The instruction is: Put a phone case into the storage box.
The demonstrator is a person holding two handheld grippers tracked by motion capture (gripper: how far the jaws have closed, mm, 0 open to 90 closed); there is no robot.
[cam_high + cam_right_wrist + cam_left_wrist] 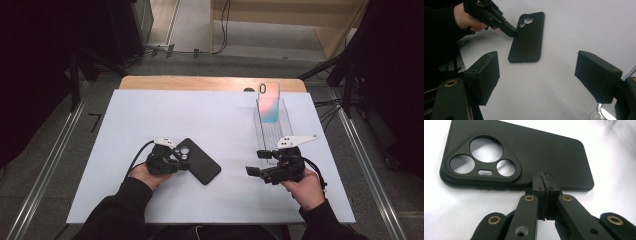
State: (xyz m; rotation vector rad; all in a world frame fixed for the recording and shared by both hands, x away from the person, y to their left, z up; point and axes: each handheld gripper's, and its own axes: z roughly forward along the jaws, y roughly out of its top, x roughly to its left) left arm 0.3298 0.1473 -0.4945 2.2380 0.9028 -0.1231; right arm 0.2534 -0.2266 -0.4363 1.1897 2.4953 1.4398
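The black phone case (199, 160) lay flat on the white table (150, 115), camera cutouts up. The left gripper (176, 165), jaws clenched together on nothing, touched its long edge, probably to nudge it. The right gripper (254, 163) waited nearby, spread wide and empty.

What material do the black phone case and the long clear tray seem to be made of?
Black phone case: probably soft rubber or silicone-like plastic, matte; it shows dull, even shading with no sharp reflections, and rounded moulded edges around the camera openings.
Clear tray: likely hard transparent plastic, possibly acrylic, glossy; the white table surface shows through its walls, and its edges catch light.
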